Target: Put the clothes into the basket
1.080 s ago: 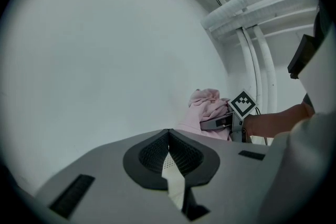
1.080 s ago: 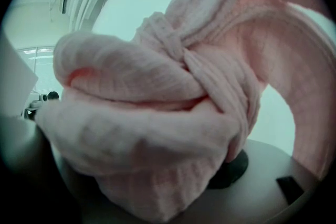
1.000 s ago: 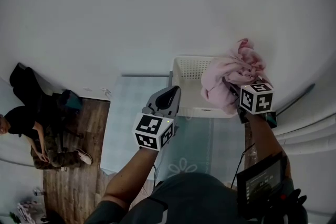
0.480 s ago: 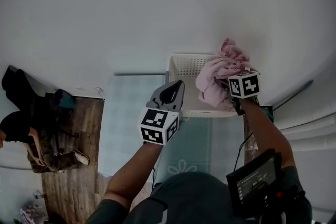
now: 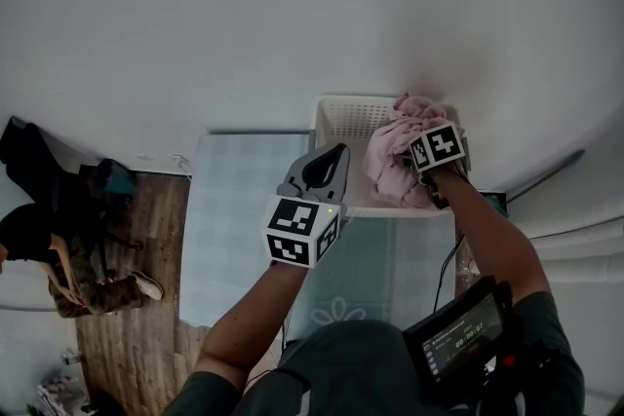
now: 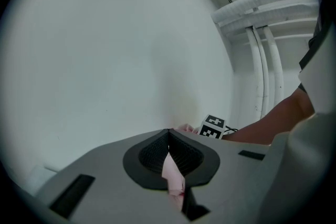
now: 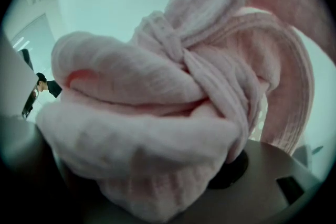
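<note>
Basket, white, stands on the floor at the far right corner of a pale mat, against the wall.

Head view: the right hand-held gripper points down over the basket's right half, clamped on a bundle of pink clothes. The bundle lies within the basket's outline; whether it touches the bottom cannot be told. The left hand-held gripper is held just left of the bundle, over the basket's near rim and apart from the clothes. A person sits on the wood floor off the mat's left edge.

Left gripper view: the jaws are closed with the pads together. A thin pink strip is pinched in the slit between them. Beyond are the white wall, the other gripper's marker cube and a bare forearm.

Right gripper view: the jaws stand wide and are filled by the clothes, knotted and ribbed, pressed down on the grey jaw. The bundle covers nearly the whole view.
</note>
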